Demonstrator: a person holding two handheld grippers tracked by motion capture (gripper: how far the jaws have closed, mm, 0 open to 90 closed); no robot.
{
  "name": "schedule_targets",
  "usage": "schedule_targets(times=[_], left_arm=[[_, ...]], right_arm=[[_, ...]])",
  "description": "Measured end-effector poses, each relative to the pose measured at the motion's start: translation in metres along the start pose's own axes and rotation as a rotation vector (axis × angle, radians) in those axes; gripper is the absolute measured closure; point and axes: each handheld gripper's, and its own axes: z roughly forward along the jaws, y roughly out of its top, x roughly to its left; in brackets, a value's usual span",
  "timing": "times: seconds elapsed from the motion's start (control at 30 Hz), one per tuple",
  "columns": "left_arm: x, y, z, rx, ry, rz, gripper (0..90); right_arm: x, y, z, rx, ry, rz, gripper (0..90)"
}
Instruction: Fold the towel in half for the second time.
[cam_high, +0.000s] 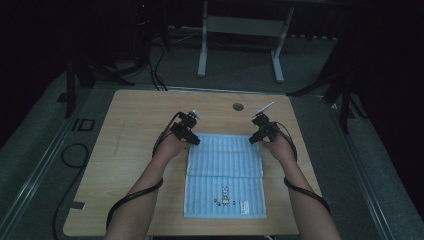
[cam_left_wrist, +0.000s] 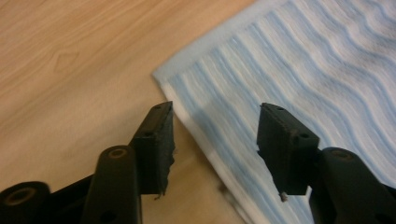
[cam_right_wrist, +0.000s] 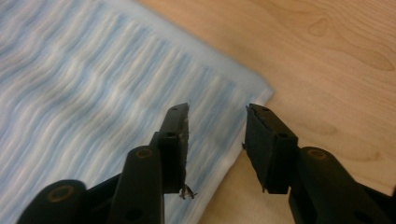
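A light blue striped towel (cam_high: 224, 172) lies flat on the wooden table (cam_high: 135, 120), with a crease across its middle and a small print and label near its front edge. My left gripper (cam_high: 192, 139) hovers over the towel's far left corner (cam_left_wrist: 161, 74), jaws apart with nothing between the pads. My right gripper (cam_high: 255, 137) hovers over the far right corner (cam_right_wrist: 264, 93), jaws likewise apart and empty. In both gripper views the towel (cam_left_wrist: 299, 60) (cam_right_wrist: 84, 84) lies on the table below the fingertips, not pinched.
A round grommet hole (cam_high: 238, 106) sits near the table's far edge. Cables trail from both grippers along the forearms. Beyond the table stand a white desk frame (cam_high: 240, 45) and dark stands on the floor.
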Motion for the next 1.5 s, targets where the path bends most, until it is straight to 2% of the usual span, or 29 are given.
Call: schedule_targets(times=[0.07,0.13,0.23,0.33,0.4,0.47,0.57,0.6,0.67,0.7,0.77,0.87,0.9,0.97,1.0,1.17,1.2,1.33,1.4,1.47,1.5], left_arm=[[0.005,0.003,0.006,-0.009,0.014,-0.023,45.5],[0.009,0.005,0.013,-0.012,0.037,-0.018,45.8],[0.012,0.005,0.024,0.002,0.033,-0.033,47.4],[0.015,0.003,0.032,0.001,0.037,-0.053,49.6],[0.017,0.001,0.037,0.006,0.037,-0.071,51.7],[0.017,0.0,0.038,-0.019,0.042,-0.075,53.3],[0.015,0.001,0.038,-0.01,0.064,-0.052,54.5],[0.013,0.001,0.038,-0.014,0.063,-0.045,56.6],[0.011,0.001,0.039,-0.022,0.065,-0.045,63.1],[0.009,0.001,0.039,-0.024,0.043,-0.031,72.7],[0.007,0.002,0.039,-0.019,0.023,-0.024,82.6],[0.004,0.002,0.036,-0.012,0.027,-0.011,87.3],[0.002,0.003,0.033,-0.009,0.024,0.008,87.6],[0.001,0.005,0.022,-0.022,0.009,0.02,87.7],[0.0,0.006,0.015,-0.033,0.015,0.037,87.8],[-0.003,0.018,-0.03,-0.125,0.016,0.049,87.7],[-0.004,0.021,-0.04,-0.15,0.035,0.062,87.7],[-0.002,0.034,-0.078,-0.233,0.061,0.049,87.7],[-0.001,0.041,-0.097,-0.264,0.088,0.051,87.6],[-0.001,0.047,-0.114,-0.294,0.088,0.058,87.6],[-0.002,0.049,-0.122,-0.312,0.107,0.062,87.6]], right_arm=[[-0.003,0.003,0.005,0.003,-0.01,0.022,55.9],[-0.008,0.004,0.012,0.012,-0.021,0.044,54.2],[-0.013,0.005,0.019,0.018,-0.035,0.064,53.9],[-0.016,0.004,0.026,0.029,-0.01,0.08,54.5],[-0.014,0.004,0.03,0.047,-0.028,0.07,55.4],[-0.011,0.004,0.032,0.028,-0.037,0.069,58.5],[-0.01,0.004,0.031,0.023,-0.038,0.061,68.2],[-0.01,0.004,0.031,0.022,-0.034,0.059,74.7],[-0.008,0.004,0.031,0.024,-0.025,0.037,82.2],[-0.006,0.004,0.031,0.022,-0.028,0.019,83.5],[-0.005,0.002,0.031,0.012,-0.023,0.002,84.8],[-0.009,-0.001,0.03,0.0,0.003,0.022,85.7],[-0.01,-0.002,0.028,0.003,0.01,0.027,85.8],[-0.01,-0.001,0.021,0.006,0.009,0.017,85.8],[-0.011,0.0,0.015,-0.007,0.008,0.017,85.9],[-0.009,0.011,-0.026,-0.07,-0.018,-0.017,86.0],[-0.008,0.014,-0.035,-0.088,-0.028,-0.026,86.0],[-0.009,0.026,-0.072,-0.156,-0.049,-0.028,86.0],[-0.008,0.031,-0.091,-0.201,-0.052,-0.031,86.0],[-0.008,0.037,-0.108,-0.236,-0.071,-0.042,86.0],[-0.008,0.04,-0.117,-0.255,-0.075,-0.04,85.9]])
